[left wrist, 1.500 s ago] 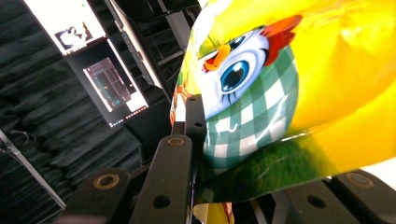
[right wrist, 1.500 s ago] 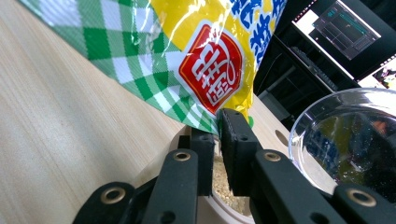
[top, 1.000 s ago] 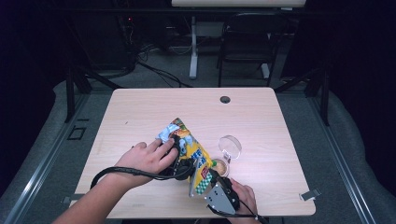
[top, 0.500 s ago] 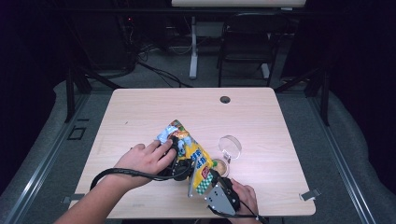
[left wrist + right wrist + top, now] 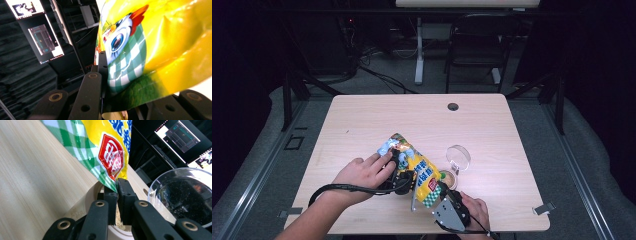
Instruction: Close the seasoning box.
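A yellow snack bag (image 5: 412, 162) with a cartoon print and a green checked end hangs tilted over a small round wooden bowl (image 5: 448, 178) near the table's front. My left gripper (image 5: 404, 175) is shut on the bag's side, and the bag (image 5: 155, 45) fills much of the left gripper view. My right gripper (image 5: 439, 189) is shut on the bag's lower corner (image 5: 110, 157), right above the wooden bowl (image 5: 91, 192), which holds pale grains (image 5: 116, 216). Just behind the bowl, a clear round lid (image 5: 459, 156) lies on the table.
The light wooden table (image 5: 412, 115) has a dark cable hole (image 5: 453, 106) near its far edge. A black chair (image 5: 472, 45) and a desk leg stand beyond the table on the floor. The clear lid (image 5: 182, 195) is close to the right of my right jaws.
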